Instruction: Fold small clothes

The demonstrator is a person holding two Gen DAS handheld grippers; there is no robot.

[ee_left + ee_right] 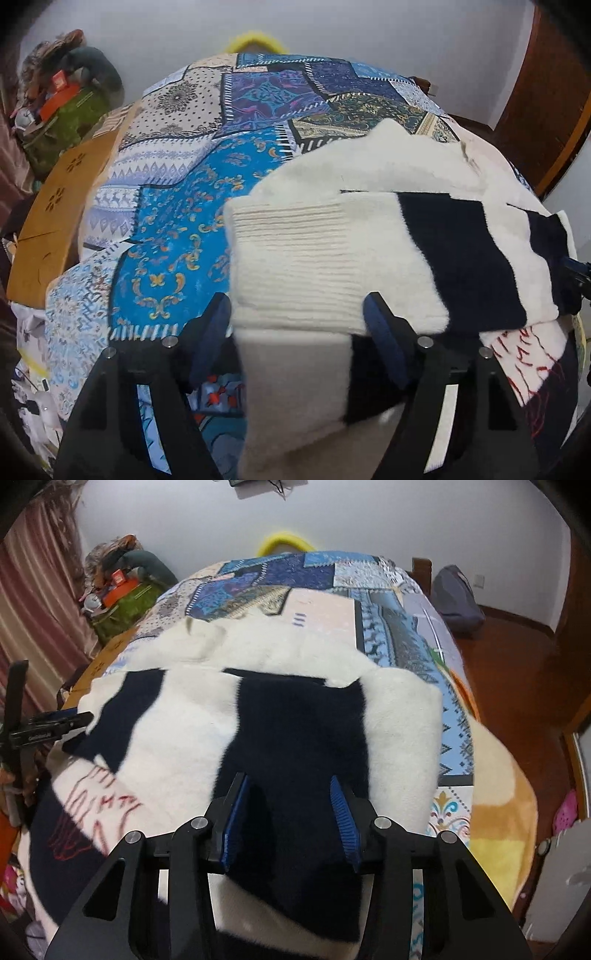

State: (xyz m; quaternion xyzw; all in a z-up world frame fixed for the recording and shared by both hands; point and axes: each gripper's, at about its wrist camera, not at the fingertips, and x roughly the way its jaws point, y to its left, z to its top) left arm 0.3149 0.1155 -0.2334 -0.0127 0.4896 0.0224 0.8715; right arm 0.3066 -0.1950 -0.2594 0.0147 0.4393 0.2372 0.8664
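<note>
A fluffy white and navy striped sweater [388,236] lies on a bed with a blue patchwork cover [177,206]; it also shows in the right wrist view [184,731]. My left gripper [295,314] stands open, its jaws on either side of the ribbed white cuff [295,258]. It shows at the left edge of the right wrist view [55,725]. My right gripper [291,794] stands open, its jaws wide on either side of a navy stripe [299,738]. Red stitching [99,805] marks the near part of the sweater.
A wooden bed edge [55,206] runs along the left. A pile of bags and clutter [118,598] sits by the striped curtain [33,602]. A yellow ring [284,541] lies behind the bed. A grey bag [456,598] rests on the wooden floor at right.
</note>
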